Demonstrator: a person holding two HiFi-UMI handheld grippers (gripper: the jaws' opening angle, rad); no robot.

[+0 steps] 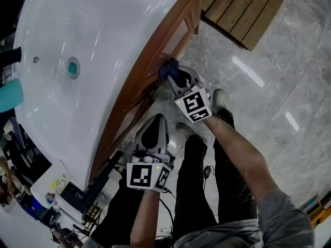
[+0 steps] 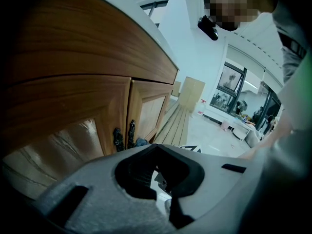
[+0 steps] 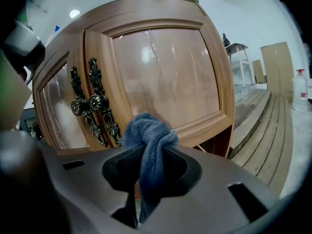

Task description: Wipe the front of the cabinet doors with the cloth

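The right gripper (image 3: 152,165) clamps the blue cloth (image 3: 148,130) at the glossy wooden cabinet door (image 3: 168,77) — white basin (image 1: 103,30) above, grey marble floor (image 1: 269,66) below — while the left gripper (image 1: 155,124) is closed, empty.

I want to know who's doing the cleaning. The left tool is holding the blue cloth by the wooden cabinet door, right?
Not quite. It is the right tool that is holding the blue cloth by the wooden cabinet door; the right gripper view shows the cloth pinched between its jaws. The left tool holds nothing.
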